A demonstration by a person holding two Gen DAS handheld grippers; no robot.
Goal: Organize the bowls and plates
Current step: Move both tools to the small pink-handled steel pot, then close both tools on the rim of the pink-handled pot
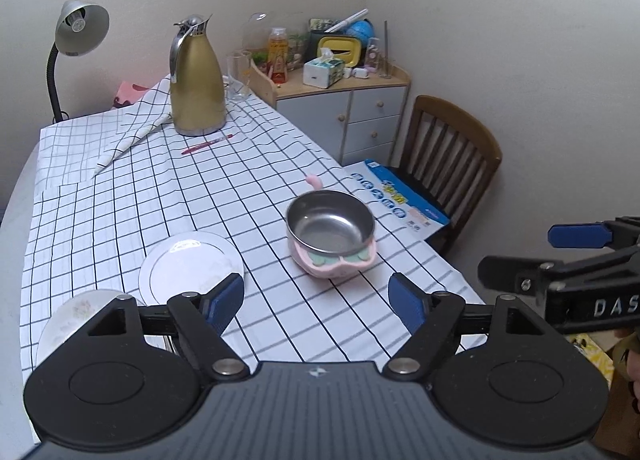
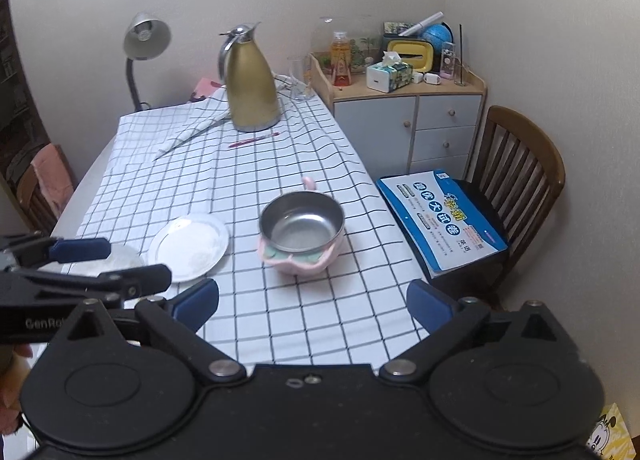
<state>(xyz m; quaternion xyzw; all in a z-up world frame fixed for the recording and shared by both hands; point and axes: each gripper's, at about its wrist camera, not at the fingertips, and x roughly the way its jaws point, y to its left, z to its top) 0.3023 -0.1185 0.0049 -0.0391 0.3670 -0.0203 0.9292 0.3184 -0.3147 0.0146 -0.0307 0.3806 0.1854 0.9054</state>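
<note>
Steel bowl point(image 1: 331, 224) in its pink holder sits mid-bench, white plate point(image 1: 191, 262) just beside it on its left, a second pale dish point(image 1: 80, 314) at the near-left edge. Both grippers hover short of them, left gripper point(image 1: 316, 298) fingers well apart, right gripper point(image 2: 314, 304) fingers spread wide, nothing held, so I read this as pre-grasp; next move needs one set of fingers straddling a rim. The near-left dish is mostly hidden behind the left gripper, so plate or bowl is unclear.

The right gripper point(image 2: 314, 302) hangs wide open above the checked tablecloth point(image 2: 240, 195); the steel bowl point(image 2: 301, 225) sits at twelve o'clock; the white plate point(image 2: 189, 246) at ten o'clock, apart.
</note>
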